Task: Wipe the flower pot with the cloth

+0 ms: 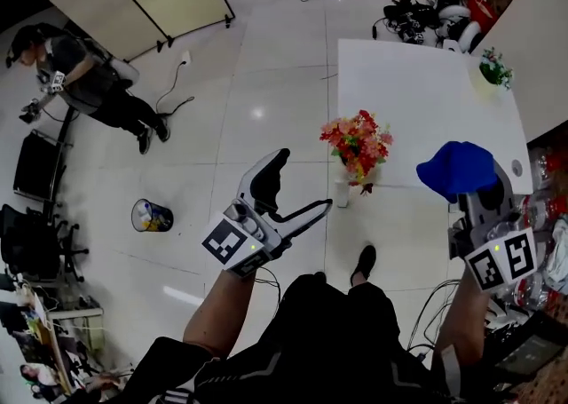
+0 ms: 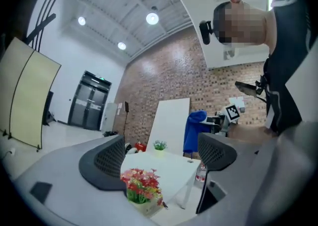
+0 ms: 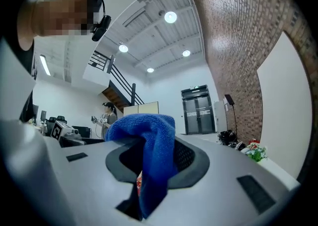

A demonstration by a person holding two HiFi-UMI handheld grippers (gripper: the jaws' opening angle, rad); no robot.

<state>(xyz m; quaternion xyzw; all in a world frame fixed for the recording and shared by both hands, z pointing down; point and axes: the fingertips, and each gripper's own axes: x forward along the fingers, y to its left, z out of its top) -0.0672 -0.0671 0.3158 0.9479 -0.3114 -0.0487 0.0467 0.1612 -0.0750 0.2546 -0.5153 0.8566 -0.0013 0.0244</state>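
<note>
L gripper open, empty; flower pot ahead, not touching. R gripper clamps blue cloth.

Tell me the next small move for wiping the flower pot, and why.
Probably bring the left gripper forward to the flower pot to steady it: its jaws stand apart and empty, the pot sits untouched at the table's corner, and the right gripper already clamps the blue cloth.
</note>
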